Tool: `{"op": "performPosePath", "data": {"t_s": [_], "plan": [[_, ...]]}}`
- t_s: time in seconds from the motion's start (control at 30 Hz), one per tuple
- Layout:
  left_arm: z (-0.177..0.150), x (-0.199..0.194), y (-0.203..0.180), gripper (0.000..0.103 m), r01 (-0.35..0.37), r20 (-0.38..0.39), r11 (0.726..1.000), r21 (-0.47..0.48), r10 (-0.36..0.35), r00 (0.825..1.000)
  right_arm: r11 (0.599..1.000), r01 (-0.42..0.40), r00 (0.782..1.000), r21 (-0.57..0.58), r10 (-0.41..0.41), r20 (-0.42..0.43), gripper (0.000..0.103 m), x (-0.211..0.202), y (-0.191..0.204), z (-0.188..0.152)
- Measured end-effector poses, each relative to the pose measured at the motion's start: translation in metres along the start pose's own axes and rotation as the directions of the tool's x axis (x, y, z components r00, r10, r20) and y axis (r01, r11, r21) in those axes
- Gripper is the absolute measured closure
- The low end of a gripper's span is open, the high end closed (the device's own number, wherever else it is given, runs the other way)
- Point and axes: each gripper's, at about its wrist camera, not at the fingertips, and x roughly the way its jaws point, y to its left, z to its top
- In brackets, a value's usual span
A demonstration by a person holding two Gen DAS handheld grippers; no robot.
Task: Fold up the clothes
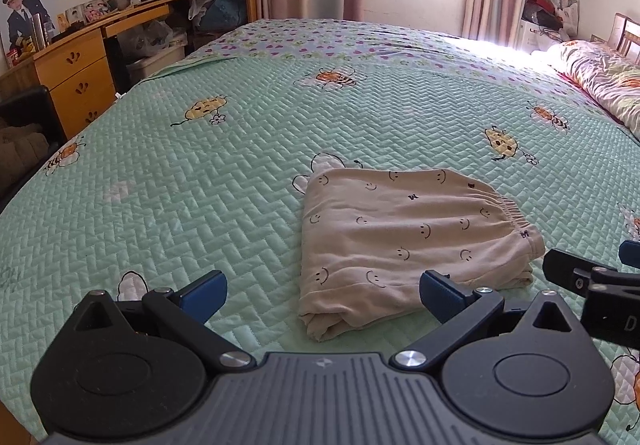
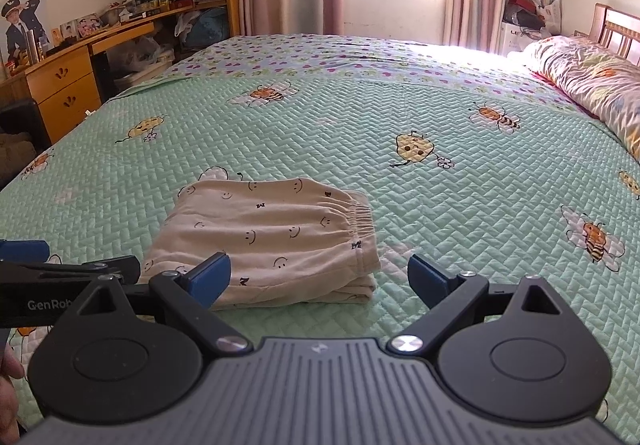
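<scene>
Beige shorts (image 1: pixel 404 241) printed with small smiley faces lie folded into a compact rectangle on the green quilted bedspread (image 1: pixel 200 185), elastic waistband toward the right. My left gripper (image 1: pixel 322 295) is open just short of the bundle's near edge, nothing between its blue pads. In the right wrist view the same folded shorts (image 2: pixel 272 241) sit ahead and to the left, and my right gripper (image 2: pixel 320 281) is open too, its left pad close over the near right corner of the cloth. The two grippers hover side by side, neither holding fabric.
The bed stretches far ahead with a heart-print sheet (image 1: pixel 340 41) at the far end. A rolled floral duvet (image 2: pixel 592 85) lies along the right side by the headboard. A wooden desk (image 1: pixel 76 69) and bookshelves stand to the left of the bed, with a curtained window behind.
</scene>
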Motion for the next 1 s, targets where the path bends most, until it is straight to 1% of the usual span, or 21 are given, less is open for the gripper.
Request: {"op": "performPosePath", "data": {"t_s": [0.07,0.1,0.17,0.23,0.27,0.33,0.4,0.43,0.5,0.53,0.6,0.63,0.7,0.73,0.8,0.83,0.87,0.9,1.0], "plan": [[-0.001,0.007,0.006,0.001,0.023,-0.007,1.0,-0.005,-0.023,1.0,0.999,-0.034,0.999,0.032,0.035,-0.009,0.008,0.005,-0.011,-0.001],[0.0,0.011,0.01,0.001,0.048,-0.012,0.999,-0.012,-0.048,0.999,0.996,-0.064,0.998,0.066,0.066,-0.016,0.008,0.009,-0.021,-0.001],[0.0,0.024,0.023,0.001,0.113,-0.03,0.992,-0.047,-0.115,0.993,0.982,-0.131,0.99,0.135,0.137,-0.031,0.008,0.018,-0.041,-0.003],[0.001,0.038,0.038,0.001,0.184,-0.052,0.979,-0.091,-0.189,0.981,0.954,-0.202,0.976,0.221,0.215,-0.037,0.008,0.029,-0.067,-0.006],[0.0,0.049,0.048,0.001,0.243,-0.07,0.962,-0.124,-0.253,0.965,0.935,-0.238,0.966,0.264,0.256,-0.038,0.008,0.035,-0.08,-0.007],[0.0,0.074,0.069,0.001,0.34,-0.109,0.92,-0.195,-0.365,0.925,0.884,-0.313,0.938,0.348,0.345,-0.035,0.008,0.049,-0.105,-0.01],[0.0,0.096,0.084,0.001,0.381,-0.139,0.891,-0.247,-0.421,0.896,0.832,-0.37,0.908,0.413,0.418,-0.029,0.008,0.065,-0.127,-0.01],[0.001,0.11,0.093,0.001,0.395,-0.158,0.872,-0.288,-0.45,0.879,0.805,-0.394,0.892,0.443,0.45,-0.026,0.008,0.073,-0.138,-0.01],[0.004,0.132,0.108,0.001,0.433,-0.173,0.82,-0.374,-0.52,0.836,0.759,-0.42,0.867,0.497,0.497,-0.026,0.008,0.09,-0.157,-0.01],[0.006,0.141,0.114,0.001,0.463,-0.163,0.787,-0.407,-0.561,0.812,0.737,-0.428,0.857,0.522,0.515,-0.025,0.008,0.099,-0.166,-0.009],[0.011,0.157,0.119,0.001,0.503,-0.155,0.737,-0.452,-0.62,0.769,0.696,-0.448,0.835,0.562,0.55,-0.016,0.008,0.117,-0.179,-0.008],[0.013,0.165,0.118,0.001,0.513,-0.164,0.724,-0.462,-0.638,0.753,0.687,-0.451,0.828,0.57,0.561,-0.022,0.008,0.125,-0.182,-0.007],[0.018,0.182,0.113,0.001,0.522,-0.194,0.71,-0.472,-0.661,0.724,0.67,-0.457,0.812,0.585,0.582,-0.032,0.008,0.141,-0.187,-0.004],[0.02,0.189,0.11,0.001,0.533,-0.204,0.699,-0.476,-0.678,0.706,0.662,-0.459,0.804,0.592,0.594,-0.041,0.008,0.149,-0.189,-0.003],[0.022,0.205,0.099,0.001,0.564,-0.223,0.661,-0.495,-0.724,0.653,0.662,-0.458,0.781,0.593,0.618,-0.088,0.008,0.167,-0.183,-0.002],[0.022,0.212,0.095,0.001,0.575,-0.227,0.645,-0.503,-0.741,0.632,0.67,-0.452,0.77,0.589,0.626,-0.121,0.007,0.177,-0.178,-0.001],[0.023,0.219,0.092,0.001,0.585,-0.227,0.632,-0.509,-0.754,0.617,0.684,-0.447,0.768,0.577,0.624,-0.145,0.007,0.184,-0.172,-0.001],[0.024,0.227,0.088,0.001,0.594,-0.226,0.618,-0.515,-0.766,0.601,0.69,-0.454,0.764,0.563,0.627,-0.151,0.007,0.188,-0.166,0.001],[0.026,0.242,0.084,0.001,0.621,-0.205,0.567,-0.542,-0.805,0.556,0.67,-0.489,0.736,0.558,0.66,-0.148,0.007,0.2,-0.151,0.007]]}}
